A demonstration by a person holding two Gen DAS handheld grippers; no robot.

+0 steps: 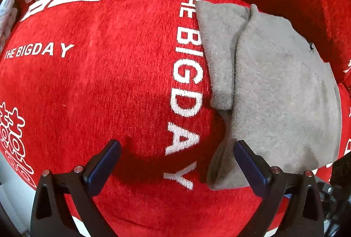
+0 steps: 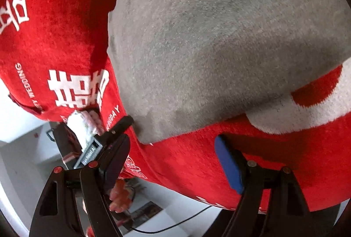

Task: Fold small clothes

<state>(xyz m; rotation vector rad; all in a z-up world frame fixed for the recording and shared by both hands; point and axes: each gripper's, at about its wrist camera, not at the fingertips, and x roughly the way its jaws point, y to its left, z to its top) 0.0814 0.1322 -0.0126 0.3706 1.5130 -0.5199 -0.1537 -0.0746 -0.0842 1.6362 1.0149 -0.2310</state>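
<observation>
on the red blanket [image 1: 98, 87] — grey garment [image 1: 274, 87], far edge cut off

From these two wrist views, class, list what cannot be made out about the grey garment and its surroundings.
- Grey garment: its type; folded over itself, left wrist view.
- Its far edges: cut off by the frame, right wrist view.
- What lies under the red blanket: covered.
- Floor items beyond the blanket's edge: blurred, behind the right claw.
</observation>
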